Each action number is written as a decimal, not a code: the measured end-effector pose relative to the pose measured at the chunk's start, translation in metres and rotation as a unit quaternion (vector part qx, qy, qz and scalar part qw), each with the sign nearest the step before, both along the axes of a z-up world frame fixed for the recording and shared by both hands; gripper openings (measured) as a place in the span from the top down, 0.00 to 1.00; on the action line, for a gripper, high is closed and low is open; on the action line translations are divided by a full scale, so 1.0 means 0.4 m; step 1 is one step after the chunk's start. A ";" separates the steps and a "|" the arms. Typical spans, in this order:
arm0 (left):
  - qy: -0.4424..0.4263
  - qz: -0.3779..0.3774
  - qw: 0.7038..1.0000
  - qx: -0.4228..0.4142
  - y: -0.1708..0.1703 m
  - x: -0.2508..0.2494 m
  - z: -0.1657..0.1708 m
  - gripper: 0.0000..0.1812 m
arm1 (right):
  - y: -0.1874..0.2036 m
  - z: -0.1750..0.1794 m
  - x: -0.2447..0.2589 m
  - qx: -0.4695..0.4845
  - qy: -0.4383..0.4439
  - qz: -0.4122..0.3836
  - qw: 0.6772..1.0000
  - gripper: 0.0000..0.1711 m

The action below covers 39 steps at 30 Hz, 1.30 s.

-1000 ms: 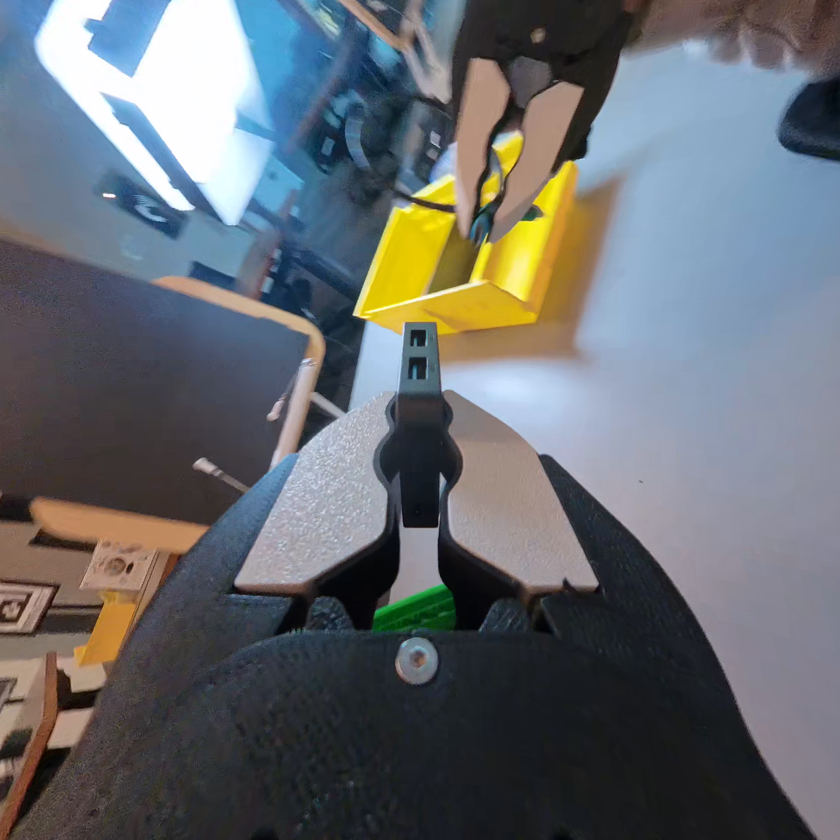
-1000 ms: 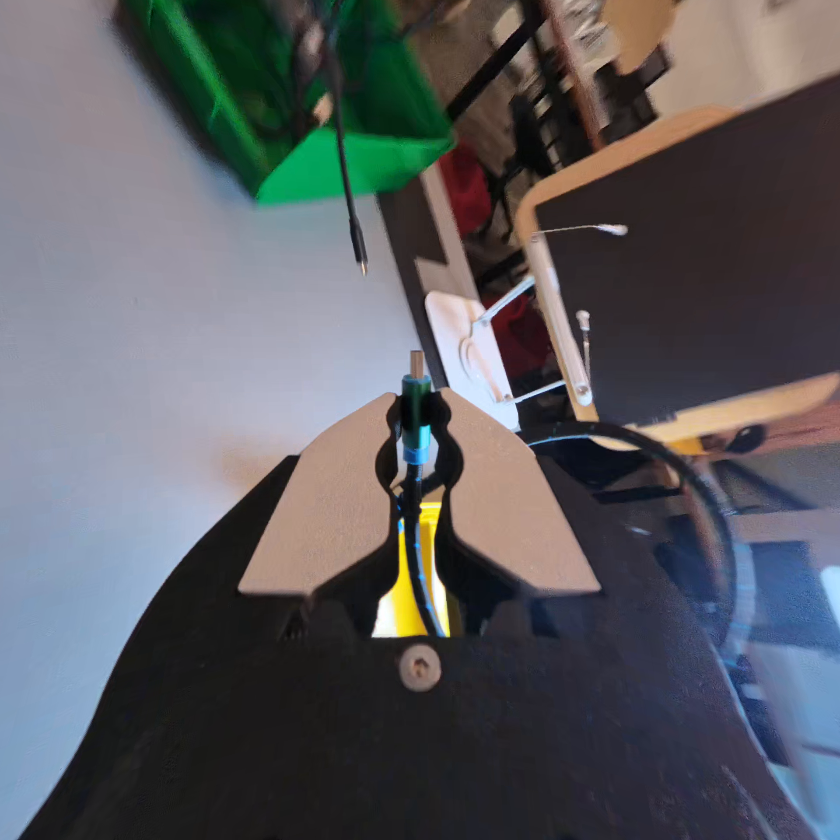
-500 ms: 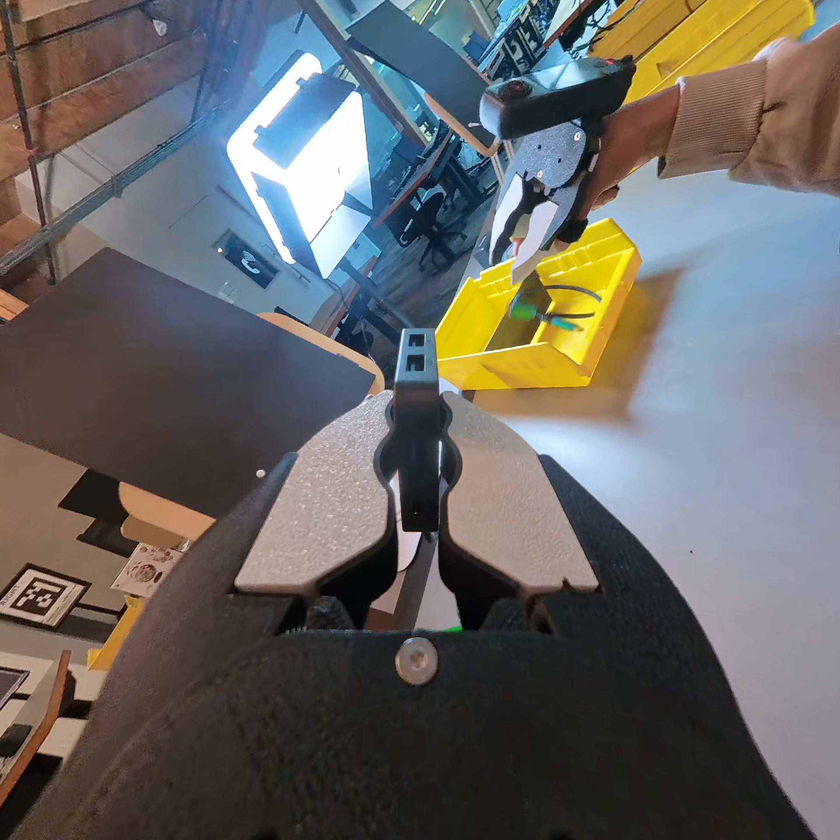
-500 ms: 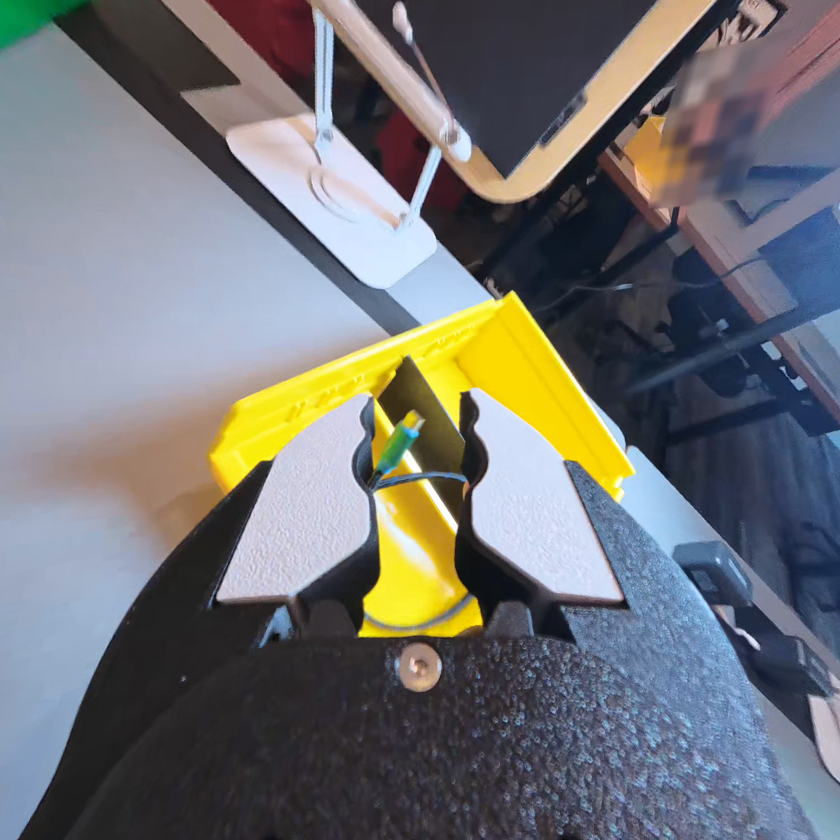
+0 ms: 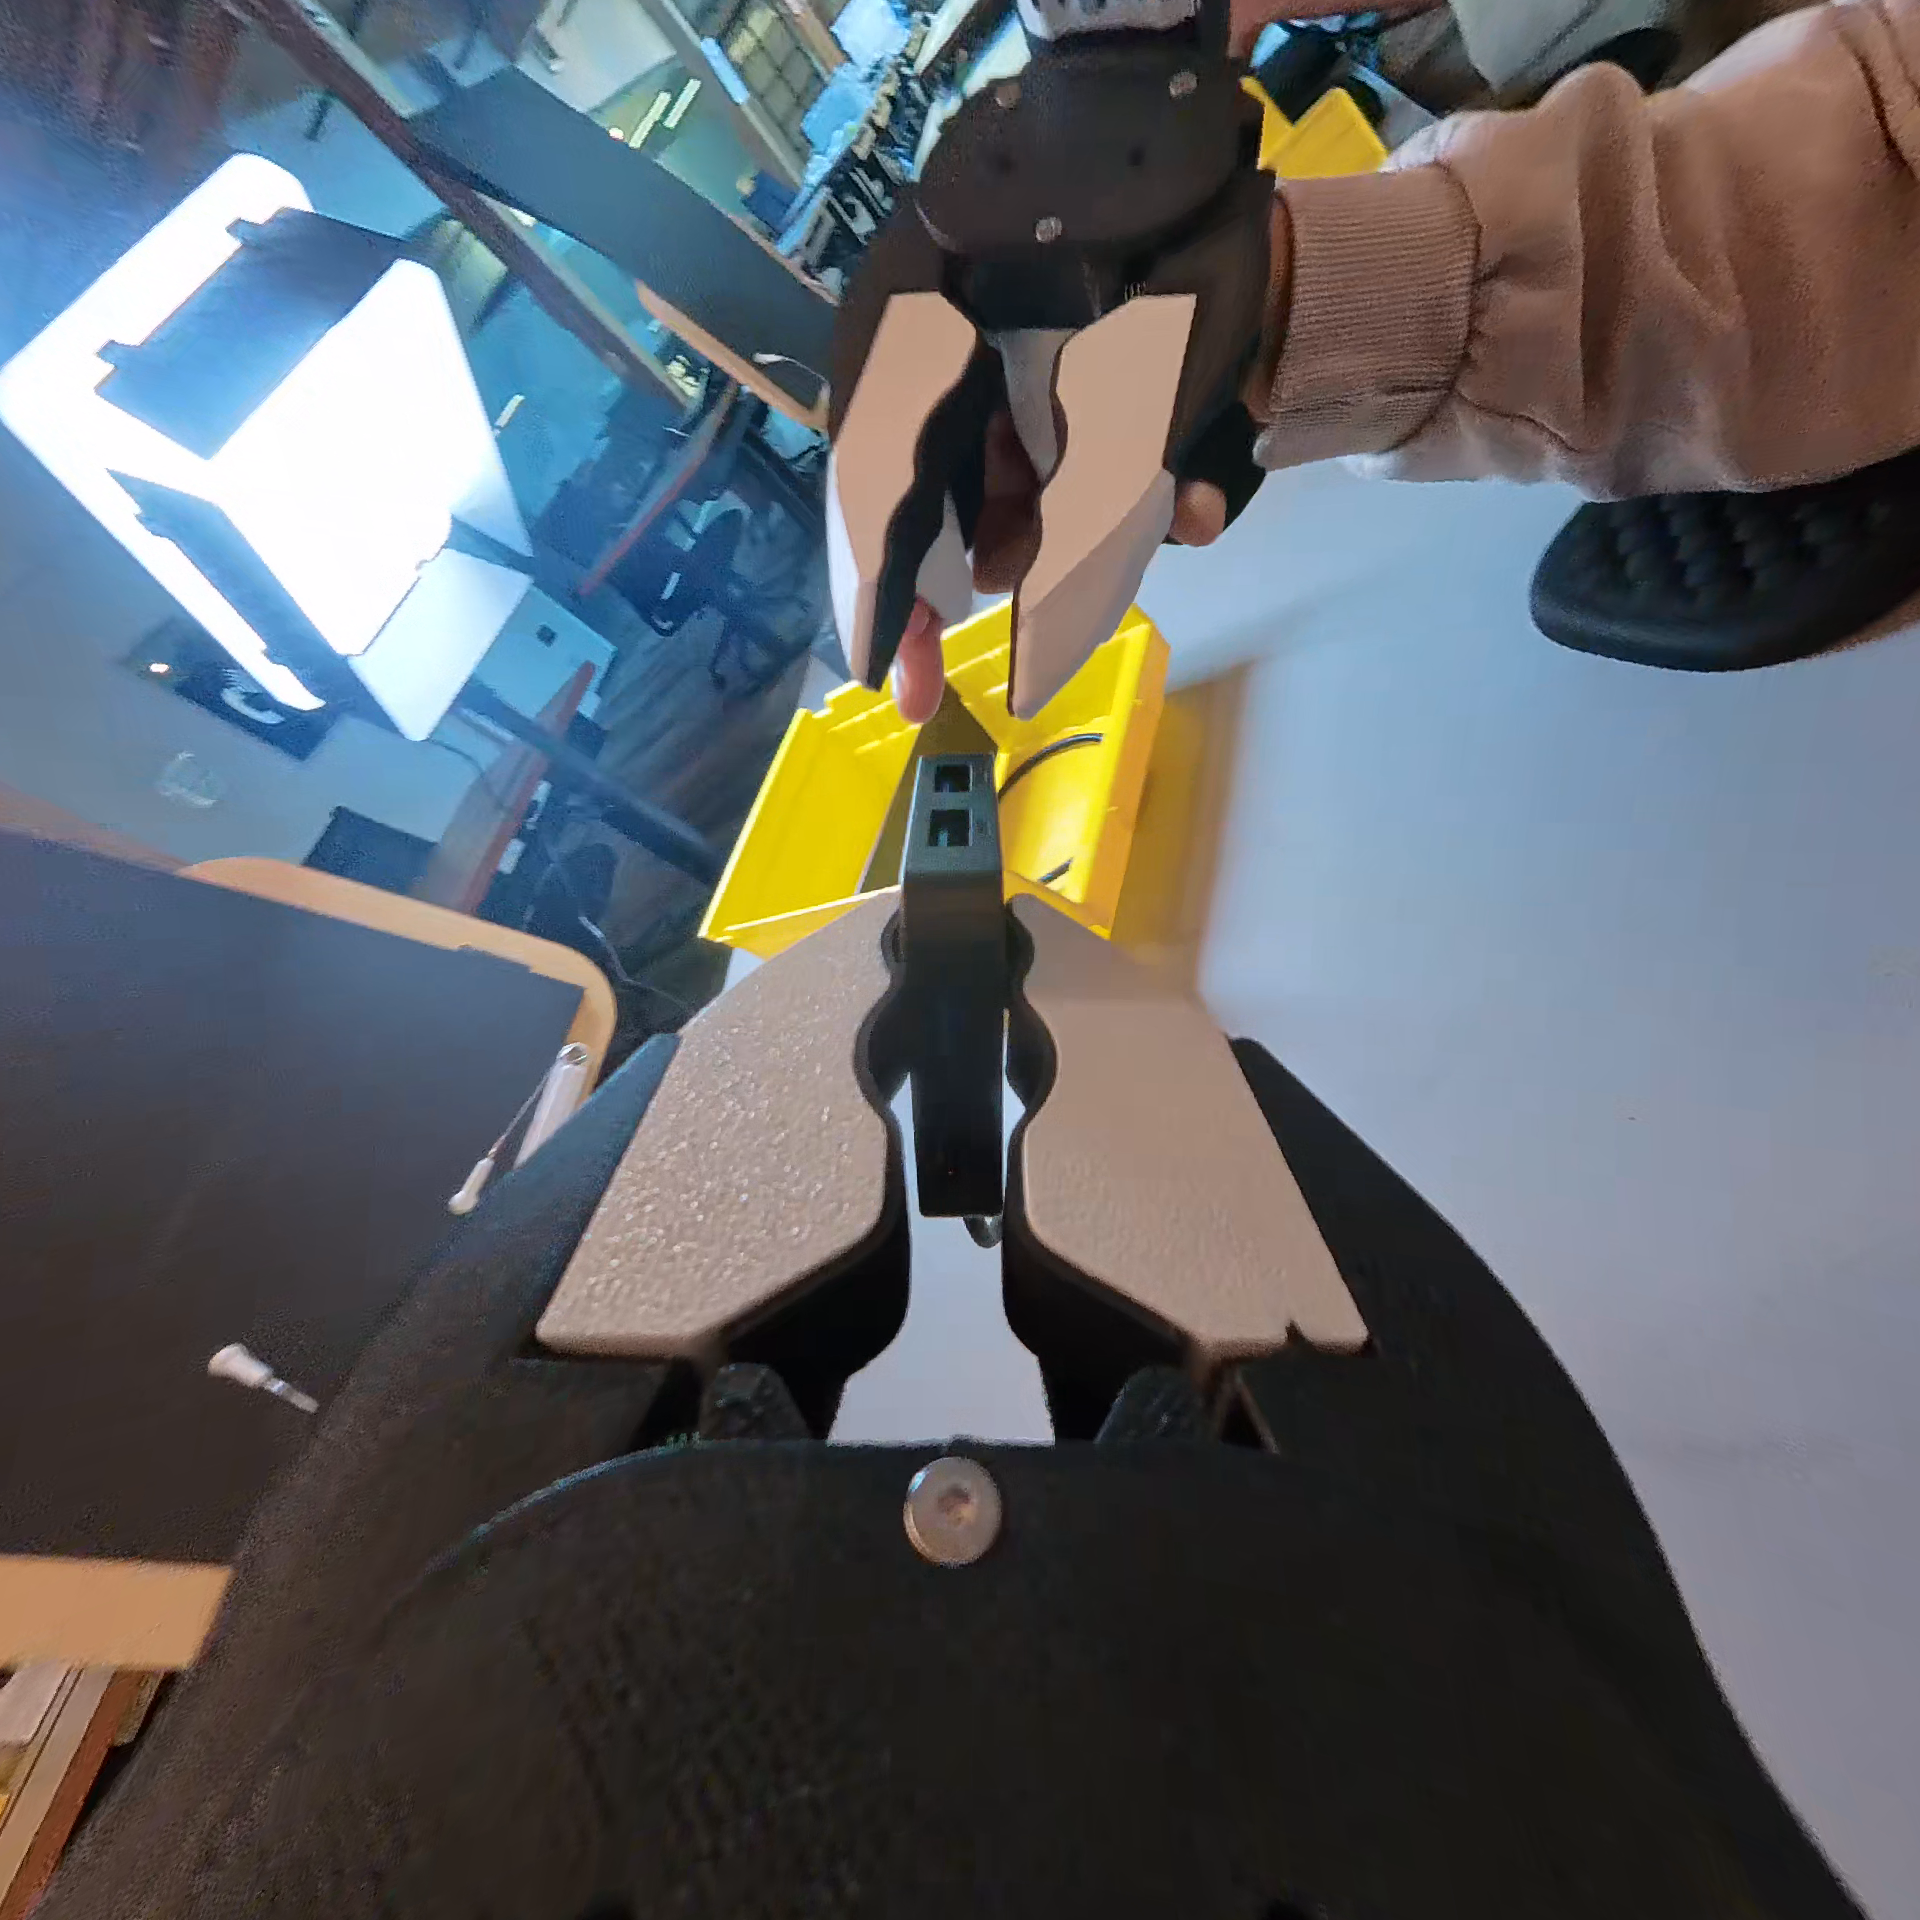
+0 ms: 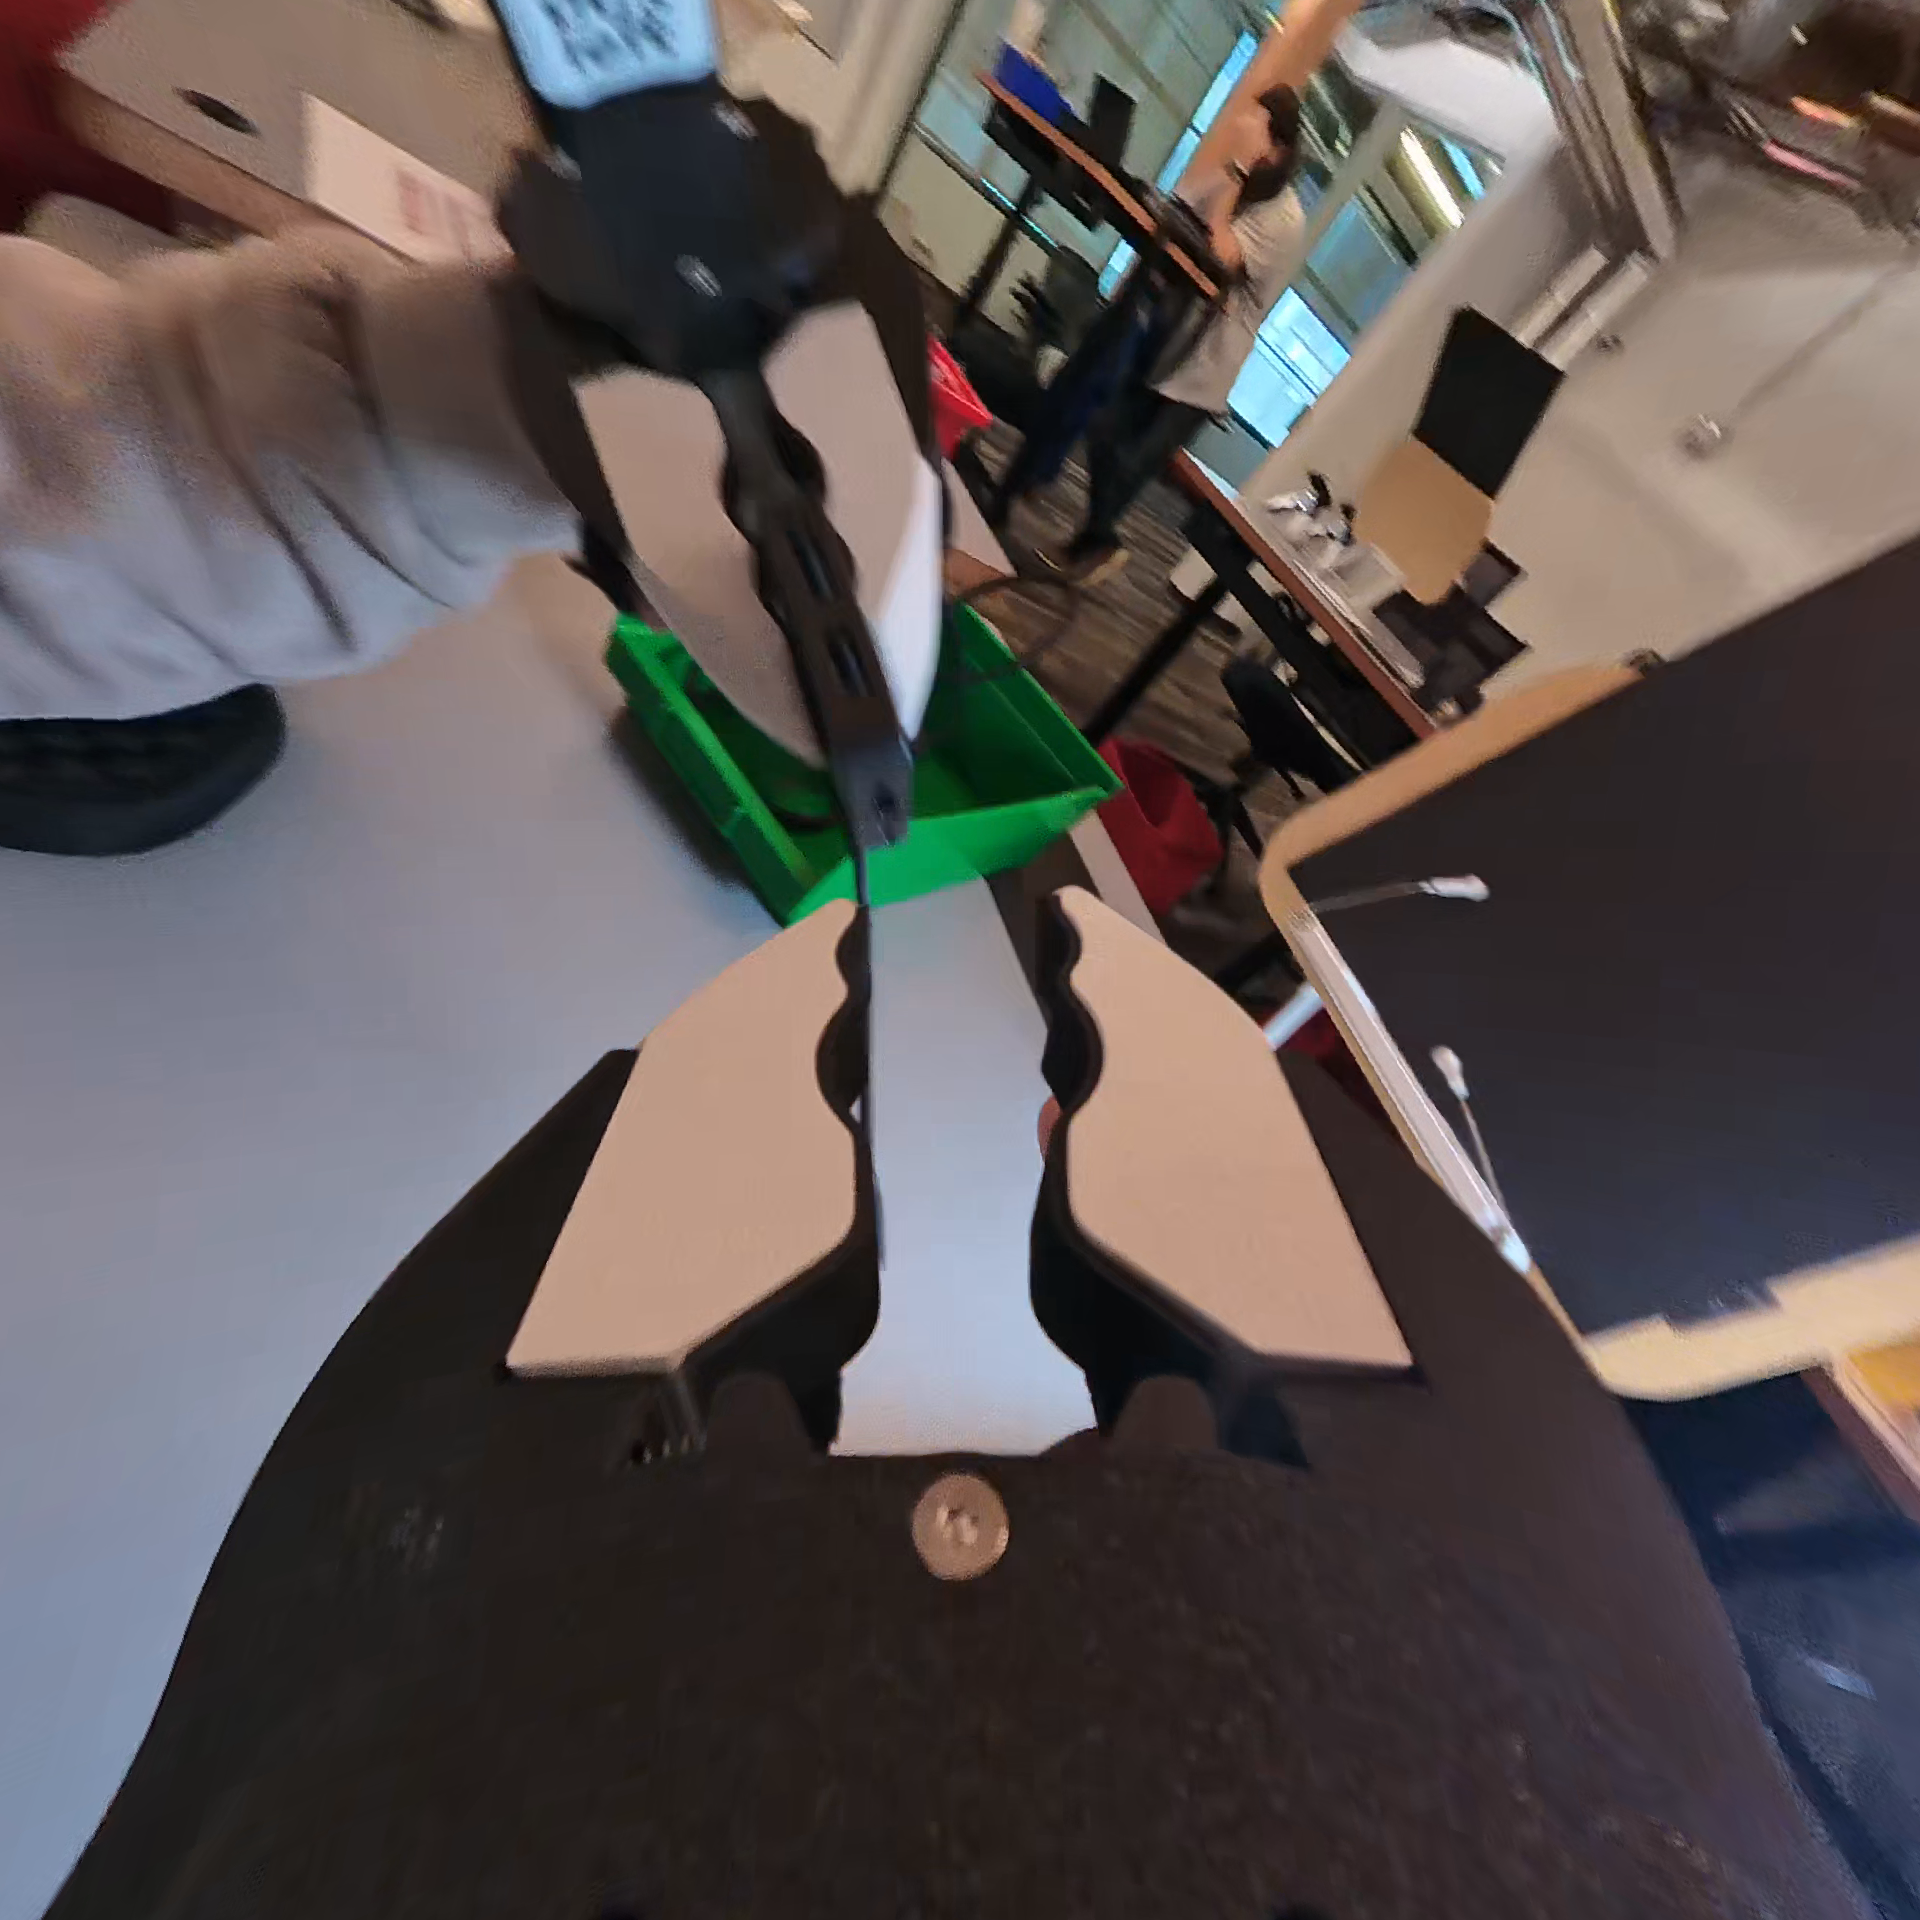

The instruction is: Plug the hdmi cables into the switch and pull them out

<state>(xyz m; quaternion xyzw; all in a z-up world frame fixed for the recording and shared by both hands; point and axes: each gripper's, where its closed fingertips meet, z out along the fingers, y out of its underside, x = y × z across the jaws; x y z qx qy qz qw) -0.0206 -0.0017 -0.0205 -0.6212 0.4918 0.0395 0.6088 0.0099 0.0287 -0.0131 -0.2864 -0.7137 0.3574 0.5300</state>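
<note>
Two hand-held grippers are facing each other above a pale grey surface (image 5: 1558,1039). The left hand-held gripper (image 5: 951,914) is clamping a slim black HDMI switch (image 5: 951,883) between its grey fingers, so the switch is sticking out past the fingertips with its two stacked ports pointing forward. Directly ahead and slightly above, the right hand-held gripper (image 5: 945,686) is hanging with its fingers spread apart and nothing between them, its tips just beyond the switch's port end. A person's hand (image 5: 1205,499) in a beige sleeve (image 5: 1507,312) is gripping it.

Behind the switch, a yellow bin (image 5: 831,821) is sitting on the surface, with a thin black cable (image 5: 1049,753) lying inside it.

From the right wrist view, the right hand-held gripper (image 6: 951,914) is showing the same open gap, and the switch (image 6: 831,644) is appearing as a blurred black bar held in the left hand-held gripper (image 6: 821,727), pointing down toward the camera. A thin dark cord (image 6: 860,873) is trailing from the switch's near end toward the left fingertip. A green bin (image 6: 966,831) is sitting on the surface behind it.
</note>
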 end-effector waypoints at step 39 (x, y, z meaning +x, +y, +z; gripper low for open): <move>-0.041 0.521 0.813 -0.257 -0.151 -0.772 -0.278 0.76 | 0.449 -0.045 -0.008 -0.021 -0.018 -0.286 0.958 0.86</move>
